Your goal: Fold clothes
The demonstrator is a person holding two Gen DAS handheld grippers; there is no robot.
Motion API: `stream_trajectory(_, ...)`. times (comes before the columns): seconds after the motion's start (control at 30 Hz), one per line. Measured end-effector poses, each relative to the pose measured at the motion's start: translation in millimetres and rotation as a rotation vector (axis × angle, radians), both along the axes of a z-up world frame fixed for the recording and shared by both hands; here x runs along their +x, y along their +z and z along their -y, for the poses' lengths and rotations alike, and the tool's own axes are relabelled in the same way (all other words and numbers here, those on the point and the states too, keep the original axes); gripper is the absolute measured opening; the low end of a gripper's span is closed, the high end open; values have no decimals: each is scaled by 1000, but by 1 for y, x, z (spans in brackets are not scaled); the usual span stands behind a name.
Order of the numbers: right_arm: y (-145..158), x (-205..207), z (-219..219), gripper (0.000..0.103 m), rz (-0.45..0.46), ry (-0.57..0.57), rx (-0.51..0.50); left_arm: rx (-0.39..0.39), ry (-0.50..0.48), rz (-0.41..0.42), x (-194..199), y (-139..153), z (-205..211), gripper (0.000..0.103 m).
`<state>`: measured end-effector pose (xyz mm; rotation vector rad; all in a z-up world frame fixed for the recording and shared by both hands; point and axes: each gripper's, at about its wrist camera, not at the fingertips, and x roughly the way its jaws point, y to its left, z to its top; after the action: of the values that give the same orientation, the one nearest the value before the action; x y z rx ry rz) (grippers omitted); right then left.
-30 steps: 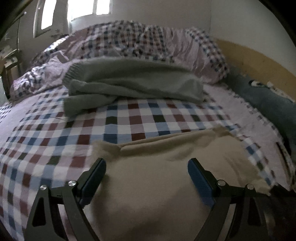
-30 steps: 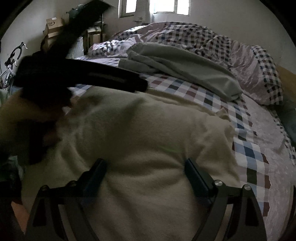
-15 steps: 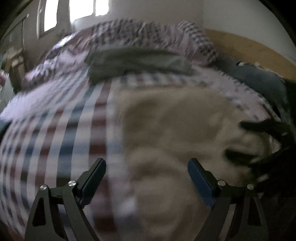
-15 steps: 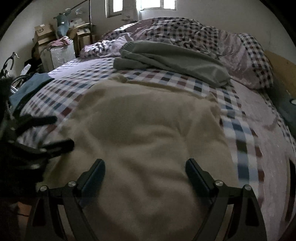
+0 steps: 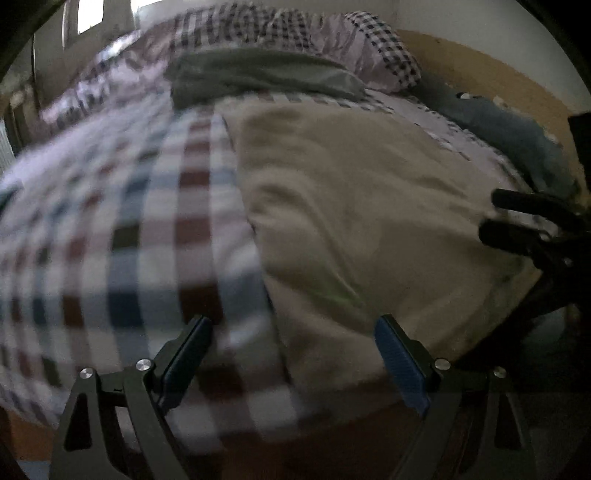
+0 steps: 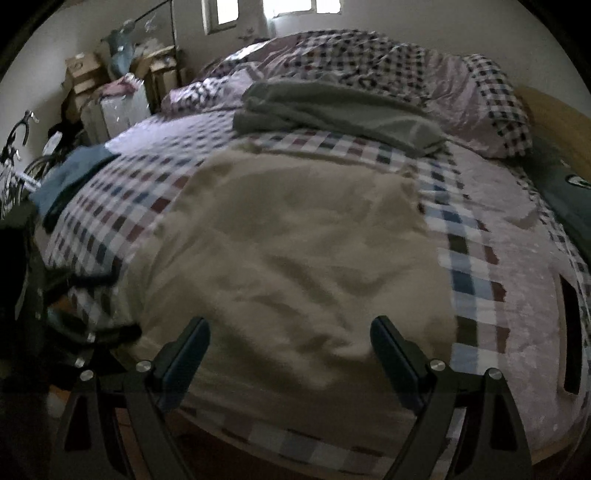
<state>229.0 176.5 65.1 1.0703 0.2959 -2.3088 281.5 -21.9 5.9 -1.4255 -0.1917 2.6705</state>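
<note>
Both claws wide open, holding nothing: left claw (image 5: 291, 360) straddles the near left edge of the beige garment (image 6: 295, 251), which lies flat on the checked bed (image 6: 469, 280), and right claw (image 6: 290, 356) is over its near hem. Risk: a deep pinch grabs the bedsheet along with the fabric, or uneven grabs skew the fold.

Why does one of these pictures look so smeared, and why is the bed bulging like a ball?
Left wrist view: motion blur smears the checked bedspread and beige garment; only the camera's own jaws stay sharp. Right wrist view: clearer, dim, with bright windows washed out. Both: the fisheye lens curves the bed and darkens the corners.
</note>
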Motion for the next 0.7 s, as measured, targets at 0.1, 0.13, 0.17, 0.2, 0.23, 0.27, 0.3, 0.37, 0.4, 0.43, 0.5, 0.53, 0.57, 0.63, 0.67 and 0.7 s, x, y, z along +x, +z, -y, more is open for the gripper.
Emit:
stream_trajectory(0.1, 9, 0, -13, 91, -12, -35, -41, 195, -3, 27, 4, -1, 11, 92)
stream_trajectory(0.13, 12, 1, -18, 91, -18, -47, -61, 274, 1, 32, 5, -2, 16, 92)
stream_trajectory(0.17, 16, 2, -24, 91, -24, -58, -80, 360, 14, 41, 5, -4, 23, 92)
stream_trajectory(0.2, 18, 2, -28, 91, -28, -67, -99, 428, 32, 47, 5, -7, 30, 92)
stream_trajectory(0.23, 20, 2, -32, 91, -31, -75, -117, 500, 52, 53, 5, -10, 37, 92)
stream_trajectory(0.27, 22, 3, -36, 91, -34, -84, -135, 579, 75, 62, 4, -15, 45, 92)
stream_trajectory(0.3, 21, 1, -36, 91, -22, -85, -147, 649, 97, 71, 4, -20, 52, 92)
stream_trajectory(0.37, 20, 0, -37, 91, -6, -87, -160, 752, 129, 87, 2, -28, 63, 92)
stream_trajectory(0.4, 19, -1, -37, 91, -1, -87, -161, 804, 146, 91, 2, -32, 68, 92)
stream_trajectory(0.43, 19, -1, -38, 91, -3, -85, -159, 841, 152, 95, 1, -33, 70, 92)
stream_trajectory(0.5, 19, -1, -39, 91, -5, -83, -165, 913, 160, 112, -1, -40, 73, 92)
stream_trajectory(0.53, 19, -1, -40, 91, -6, -84, -172, 939, 162, 119, -1, -42, 74, 92)
stream_trajectory(0.57, 19, -2, -41, 91, -6, -85, -178, 951, 163, 123, -1, -44, 74, 92)
stream_trajectory(0.63, 19, -3, -41, 91, -7, -85, -190, 968, 165, 128, 0, -46, 76, 92)
stream_trajectory(0.67, 20, -3, -41, 91, -7, -84, -195, 974, 166, 132, 0, -47, 77, 92)
stream_trajectory(0.7, 20, -3, -40, 91, -7, -80, -195, 973, 172, 138, 1, -49, 77, 92)
